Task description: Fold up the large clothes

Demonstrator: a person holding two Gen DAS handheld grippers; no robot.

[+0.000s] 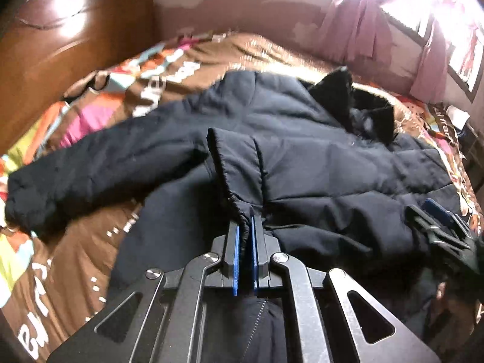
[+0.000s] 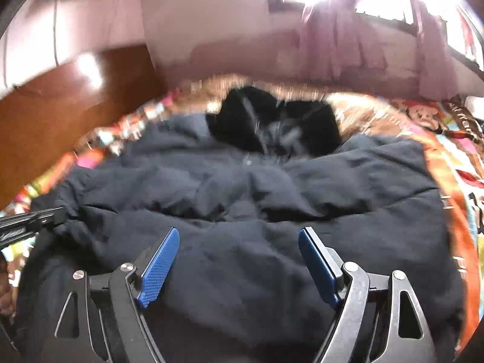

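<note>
Jacket [image 1: 302, 157] lies spread on the bed [image 1: 90, 257], barely folded; left gripper [image 1: 245, 224] pinches its hem at 6 o'clock, right gripper [image 2: 239, 242] gapes, seemingly empty.

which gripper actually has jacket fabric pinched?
The left gripper: its blue pads are shut on the jacket hem edge. The right gripper is open over the fabric, gripping nothing.

Jacket [image 1: 302, 157]: dark navy quilted cloth, matt, softly puffed; cuff hem [image 1: 225, 178] gathered, elasticated; collar [image 1: 363, 106] black fleecy pile, rough; bedspread [image 1: 75, 242]: printed cloth, brown with bright patches, matt; headboard [image 1: 75, 30]: polished wood, glossy; left gripper [image 1: 245, 227]: black matt metal links, shiny bolt heads; blue pads [image 2: 160, 267] textured plastic; curtain [image 1: 357, 27]: thin pink cloth.
</note>
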